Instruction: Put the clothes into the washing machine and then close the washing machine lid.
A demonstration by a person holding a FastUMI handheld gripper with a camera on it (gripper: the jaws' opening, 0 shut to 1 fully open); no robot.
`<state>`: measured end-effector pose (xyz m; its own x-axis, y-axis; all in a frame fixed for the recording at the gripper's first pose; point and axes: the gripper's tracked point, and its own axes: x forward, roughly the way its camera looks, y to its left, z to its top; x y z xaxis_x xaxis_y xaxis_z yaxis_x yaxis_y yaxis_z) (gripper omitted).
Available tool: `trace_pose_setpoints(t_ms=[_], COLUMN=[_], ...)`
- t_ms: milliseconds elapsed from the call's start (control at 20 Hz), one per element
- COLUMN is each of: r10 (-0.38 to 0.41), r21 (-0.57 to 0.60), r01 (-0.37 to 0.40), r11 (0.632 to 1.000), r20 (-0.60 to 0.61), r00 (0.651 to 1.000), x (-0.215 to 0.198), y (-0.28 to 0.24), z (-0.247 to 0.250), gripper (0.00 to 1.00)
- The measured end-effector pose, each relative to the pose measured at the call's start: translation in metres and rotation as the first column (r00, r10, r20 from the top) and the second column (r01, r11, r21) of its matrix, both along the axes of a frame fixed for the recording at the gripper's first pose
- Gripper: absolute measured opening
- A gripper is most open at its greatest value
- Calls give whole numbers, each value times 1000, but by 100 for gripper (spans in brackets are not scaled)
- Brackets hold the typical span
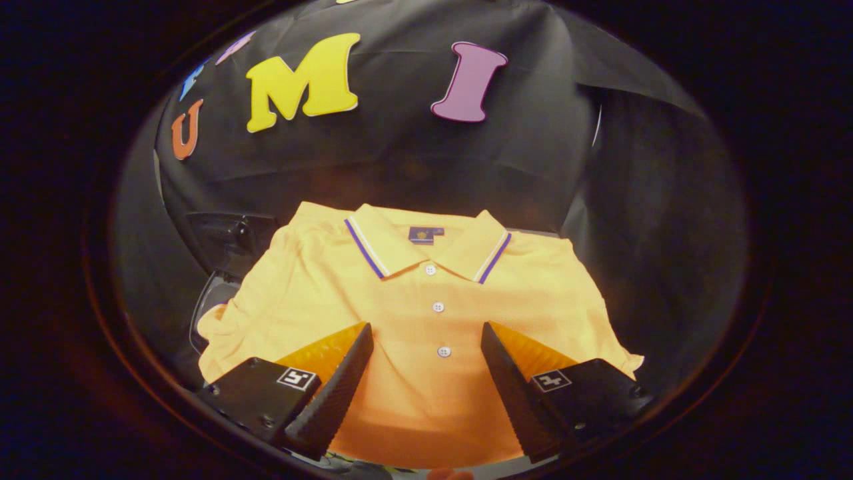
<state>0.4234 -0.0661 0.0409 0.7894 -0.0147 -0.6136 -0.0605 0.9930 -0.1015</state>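
Yellow polo shirt (426,320) spread flat, front up, collar toward the black cloth wall, covering nearly all of its support; what carries it cannot be told. Gripper (426,353) held above the shirt's buttoned front, fingers spread wide apart, nothing between them

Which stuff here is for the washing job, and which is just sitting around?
For the job:
- yellow polo shirt, lying flat, collar away from the fingers
- hand-held gripper, open, fingers over the shirt's lower front, not pinching it

Just there:
- black cloth wall behind the shirt
- dark shiny object past the shirt's sleeve; I cannot tell what it is
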Motion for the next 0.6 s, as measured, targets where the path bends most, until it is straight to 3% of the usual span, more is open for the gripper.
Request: trace_pose_setpoints(t_ms=[150, 600], r10=[1, 38], r21=[57, 49], r01=[0, -35], r11=[998, 998], r20=[-12, -58], r00=[1000, 998], x=[1, -1], y=[0, 1], z=[-4, -8], gripper=[100, 100])
